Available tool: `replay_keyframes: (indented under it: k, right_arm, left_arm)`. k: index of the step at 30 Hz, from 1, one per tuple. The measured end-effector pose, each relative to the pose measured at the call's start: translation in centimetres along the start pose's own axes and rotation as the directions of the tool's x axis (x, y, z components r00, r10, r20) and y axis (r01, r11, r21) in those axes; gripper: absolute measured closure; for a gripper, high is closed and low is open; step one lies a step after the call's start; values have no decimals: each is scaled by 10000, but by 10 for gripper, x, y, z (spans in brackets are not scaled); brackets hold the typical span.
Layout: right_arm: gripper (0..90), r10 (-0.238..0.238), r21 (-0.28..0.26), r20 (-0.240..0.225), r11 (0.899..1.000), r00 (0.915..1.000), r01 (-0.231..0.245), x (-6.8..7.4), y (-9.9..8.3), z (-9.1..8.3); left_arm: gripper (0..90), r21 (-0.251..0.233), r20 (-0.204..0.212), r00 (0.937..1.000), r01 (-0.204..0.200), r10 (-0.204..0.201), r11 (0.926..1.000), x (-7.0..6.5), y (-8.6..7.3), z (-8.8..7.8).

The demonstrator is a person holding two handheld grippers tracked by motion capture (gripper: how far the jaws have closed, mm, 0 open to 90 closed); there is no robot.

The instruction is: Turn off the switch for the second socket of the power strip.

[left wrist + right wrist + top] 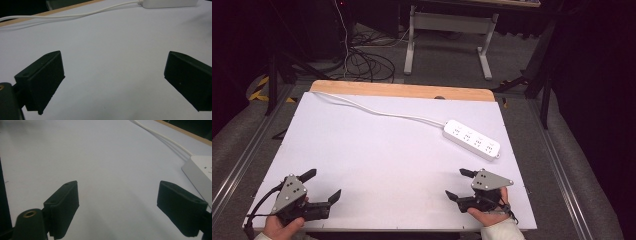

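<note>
White tabletop (377, 150) (dark room), power strip (471, 139).

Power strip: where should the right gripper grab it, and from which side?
Grip the power strip across its narrow width near the middle, coming from above with the right gripper. It lies flat, long and slim; the cord leaves its far-left end, so avoid that end.

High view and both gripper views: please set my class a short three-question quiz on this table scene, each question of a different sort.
1. True or false: the power strip lies nearer the right gripper than the left gripper.
2. Which describes both grippers' jaws? A) apart, holding nothing B) shut on the cord C) shut on the power strip
3. Fill in: the white cord runs from the power strip toward the table's far ____ corner.

Key: 1 true; 2 A; 3 left.
</note>
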State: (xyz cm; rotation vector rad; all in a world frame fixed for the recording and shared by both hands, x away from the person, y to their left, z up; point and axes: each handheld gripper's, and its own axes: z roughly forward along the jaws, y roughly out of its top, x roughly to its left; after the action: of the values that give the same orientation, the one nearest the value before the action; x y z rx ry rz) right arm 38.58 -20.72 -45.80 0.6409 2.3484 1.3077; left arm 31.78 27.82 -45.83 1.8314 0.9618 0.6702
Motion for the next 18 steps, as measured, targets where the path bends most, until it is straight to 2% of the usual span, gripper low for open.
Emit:
replay_keyframes:
  k: [4,10,18]
  right_arm:
    - [180,-44,46,-29,10000,10000,45,1,0,1]
    - [180,-26,28,-2,10000,10000,26,0,1,0]
    - [179,-293,106,68,9995,9995,292,3,5,1]
  left_arm:
    - [35,-101,67,10000,73,-72,9999,0,0,0]
    - [35,-98,-69,10000,-3,2,10000,1,0,-1]
    - [35,-130,-157,9999,57,-59,9999,0,0,-1]
